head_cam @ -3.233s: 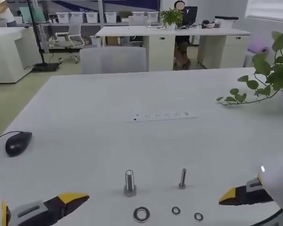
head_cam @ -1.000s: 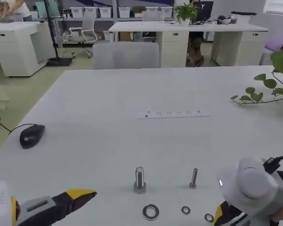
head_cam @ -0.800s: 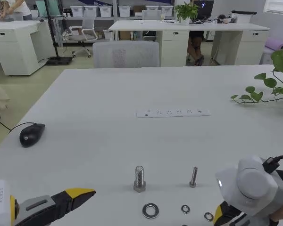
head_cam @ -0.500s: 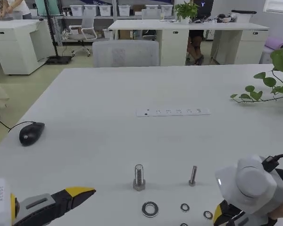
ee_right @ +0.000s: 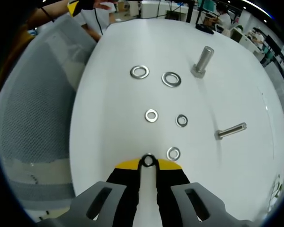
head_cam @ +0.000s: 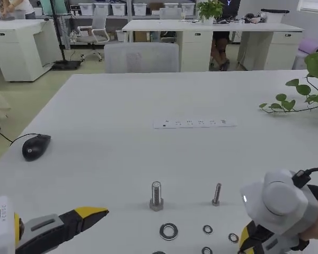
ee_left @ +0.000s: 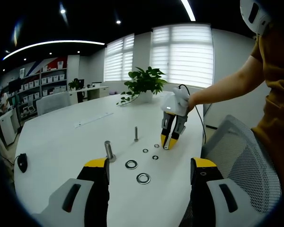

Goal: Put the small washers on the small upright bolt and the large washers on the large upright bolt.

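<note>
Step in hand, as judged: pick-up of a small washer. The right gripper (ee_left: 168, 144) has its jaws closed on a small washer (ee_right: 148, 161) at the tabletop (head_cam: 122, 132), near the small upright bolt (head_cam: 217, 194). The left gripper (ee_left: 150, 164) hovers open near the large washers (ee_left: 131, 164). Next move: lift, centre the hole over the bolt tip, release.

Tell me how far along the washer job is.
Done: nothing yet. The large bolt and the small bolt are both bare. In hand: the right gripper has its jaws closed on one small washer. Left: that one, three other small washers and two large washers, which lie flat on the table. The left gripper is open and empty.
</note>
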The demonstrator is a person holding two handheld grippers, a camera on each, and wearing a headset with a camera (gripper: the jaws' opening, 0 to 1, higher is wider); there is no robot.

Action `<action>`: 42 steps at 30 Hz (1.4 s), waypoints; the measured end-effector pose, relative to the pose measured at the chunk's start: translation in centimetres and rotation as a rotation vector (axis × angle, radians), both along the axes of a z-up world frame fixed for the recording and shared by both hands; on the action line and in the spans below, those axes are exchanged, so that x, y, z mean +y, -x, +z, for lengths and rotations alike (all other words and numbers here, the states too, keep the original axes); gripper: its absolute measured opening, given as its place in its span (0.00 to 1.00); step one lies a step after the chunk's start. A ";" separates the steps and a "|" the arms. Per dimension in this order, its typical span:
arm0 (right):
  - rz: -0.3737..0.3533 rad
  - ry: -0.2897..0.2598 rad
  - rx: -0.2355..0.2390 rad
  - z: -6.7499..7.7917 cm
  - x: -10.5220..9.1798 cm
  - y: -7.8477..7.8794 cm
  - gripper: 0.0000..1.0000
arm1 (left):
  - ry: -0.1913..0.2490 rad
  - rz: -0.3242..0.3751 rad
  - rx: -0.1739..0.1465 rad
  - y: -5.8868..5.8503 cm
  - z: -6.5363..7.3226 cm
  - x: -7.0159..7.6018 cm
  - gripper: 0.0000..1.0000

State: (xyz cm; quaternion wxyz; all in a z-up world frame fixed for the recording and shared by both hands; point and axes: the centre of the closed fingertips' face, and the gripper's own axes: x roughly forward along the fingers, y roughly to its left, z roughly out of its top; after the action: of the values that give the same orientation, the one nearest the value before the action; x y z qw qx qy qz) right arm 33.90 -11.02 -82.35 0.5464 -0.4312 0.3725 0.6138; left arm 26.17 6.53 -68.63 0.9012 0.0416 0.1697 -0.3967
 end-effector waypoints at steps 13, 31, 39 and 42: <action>-0.029 -0.034 -0.045 4.2 0.2 -2.5 0.12 | 0.005 -0.011 0.000 -0.1 -0.1 -0.6 0.69; -0.069 -0.083 -0.120 7.4 2.1 -7.4 0.12 | 0.004 -0.011 0.004 -0.2 -0.1 -0.3 0.69; -0.067 -0.083 -0.131 7.8 2.8 -9.0 0.12 | 0.004 -0.012 0.010 -0.4 -0.4 -0.3 0.69; -0.068 -0.079 -0.134 7.7 3.0 -9.4 0.12 | 0.002 -0.011 0.013 -0.5 -0.4 -0.2 0.69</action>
State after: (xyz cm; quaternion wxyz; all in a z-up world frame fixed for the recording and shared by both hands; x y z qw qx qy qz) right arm 43.31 -8.05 -74.62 0.6070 -0.4366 0.3253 0.5789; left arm 26.66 6.30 -69.07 0.8979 0.0392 0.1750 -0.4020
